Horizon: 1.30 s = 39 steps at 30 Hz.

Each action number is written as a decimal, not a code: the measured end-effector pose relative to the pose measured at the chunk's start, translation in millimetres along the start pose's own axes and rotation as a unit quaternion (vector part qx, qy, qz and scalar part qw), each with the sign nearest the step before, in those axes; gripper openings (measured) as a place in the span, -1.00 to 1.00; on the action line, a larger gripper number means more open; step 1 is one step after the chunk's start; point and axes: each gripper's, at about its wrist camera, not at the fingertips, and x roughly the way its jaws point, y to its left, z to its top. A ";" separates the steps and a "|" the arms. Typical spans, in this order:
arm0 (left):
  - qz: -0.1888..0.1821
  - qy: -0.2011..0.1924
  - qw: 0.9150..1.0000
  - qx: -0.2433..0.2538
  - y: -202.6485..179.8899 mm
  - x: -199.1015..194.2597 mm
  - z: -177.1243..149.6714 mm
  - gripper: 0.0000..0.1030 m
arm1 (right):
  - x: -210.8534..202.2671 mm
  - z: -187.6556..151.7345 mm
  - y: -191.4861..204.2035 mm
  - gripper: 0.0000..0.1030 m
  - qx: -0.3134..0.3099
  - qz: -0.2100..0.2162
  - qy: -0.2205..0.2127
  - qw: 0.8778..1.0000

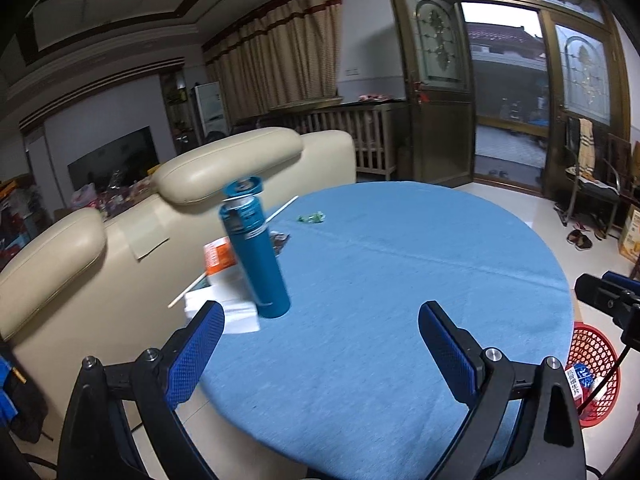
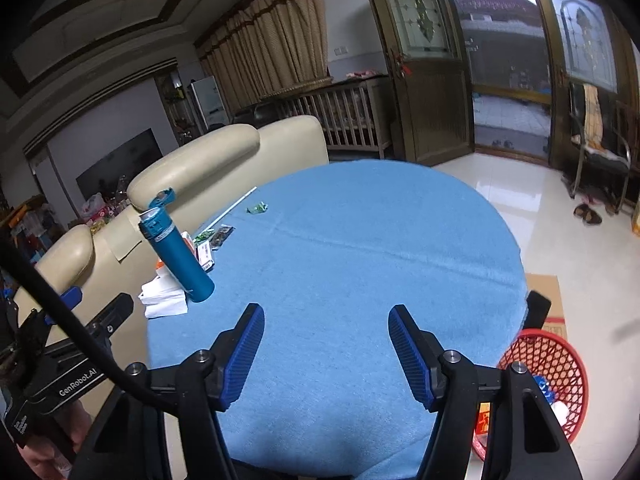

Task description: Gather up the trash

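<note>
Over the blue table [image 1: 400,280]: both tools hover.
Left gripper [image 1: 320,320]: wide, empty.
Right gripper [image 2: 326,324]: apart, empty.
Basket [image 2: 560,360]: red, on floor beside table.

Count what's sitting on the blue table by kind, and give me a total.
Teal bottle: 1
White straw: 1
Green wrapper: 1
Dark wrappers: 2
Orange-and-white carton: 1
White paper stack: 1
Total: 7

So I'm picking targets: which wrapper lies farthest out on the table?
The small green wrapper, alone on the blue cloth past the straw; the others crowd beside the teal bottle.
</note>
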 end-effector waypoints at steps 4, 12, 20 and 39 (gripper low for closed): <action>0.017 -0.009 1.000 0.001 6.4 -10.8 -3.0 0.90 | -9.4 -2.8 19.2 0.33 -0.021 -0.014 -0.023 0.999; 0.022 -0.011 1.000 -0.011 19.0 -27.7 -6.4 0.90 | -15.4 -7.2 34.3 0.33 -0.032 -0.028 -0.033 0.999; 0.026 -0.005 1.000 -0.014 24.4 -34.5 -9.8 0.90 | -17.4 -15.2 37.0 0.33 -0.035 -0.034 -0.033 0.998; 0.018 -0.004 1.000 0.005 11.9 -44.3 -11.4 0.90 | -23.3 -23.9 21.2 0.33 -0.027 -0.053 -0.040 0.997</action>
